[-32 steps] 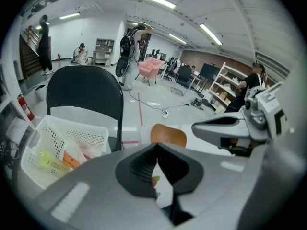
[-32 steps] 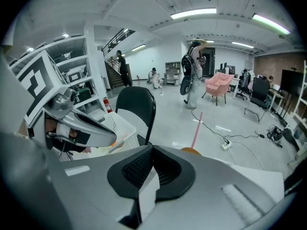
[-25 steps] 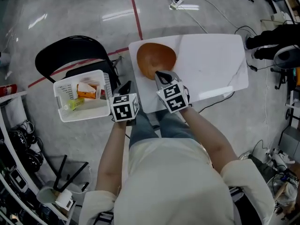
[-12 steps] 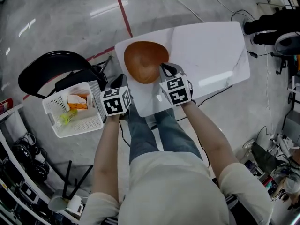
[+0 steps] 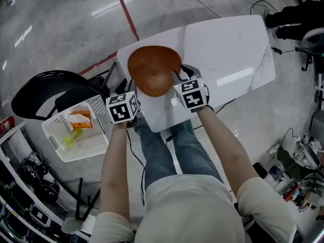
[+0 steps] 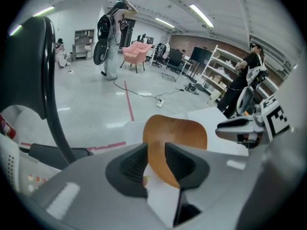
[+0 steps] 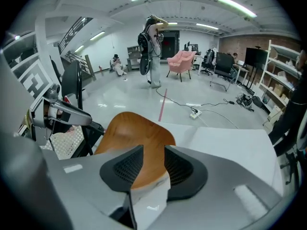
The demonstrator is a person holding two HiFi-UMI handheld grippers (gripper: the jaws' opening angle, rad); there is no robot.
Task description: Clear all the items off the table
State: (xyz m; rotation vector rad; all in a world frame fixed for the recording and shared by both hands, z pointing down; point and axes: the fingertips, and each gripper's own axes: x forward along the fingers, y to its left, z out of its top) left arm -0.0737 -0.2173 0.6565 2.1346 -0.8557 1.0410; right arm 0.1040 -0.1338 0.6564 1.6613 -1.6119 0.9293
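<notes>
A brown wooden bowl (image 5: 152, 72) lies on the near left part of the white table (image 5: 228, 49). My left gripper (image 5: 133, 92) is at the bowl's near left rim. In the left gripper view its jaws (image 6: 156, 159) have just been opening, and the bowl's rim (image 6: 182, 133) runs between them without being pinched. My right gripper (image 5: 178, 76) is at the bowl's near right rim. Its jaws (image 7: 152, 166) have also just been opening, and the bowl's edge (image 7: 134, 133) shows in the narrow gap between them.
A white slotted basket (image 5: 55, 140) stands on a black chair (image 5: 35, 92) left of the table, with an orange pack (image 5: 81, 120) and a yellow-green item (image 5: 71, 135) in it. Cables run over the floor behind the table. The person's legs are under the table's near edge.
Both grippers have come down and forward from beside the table's near edge to the bowl's near rim, one on each side.
</notes>
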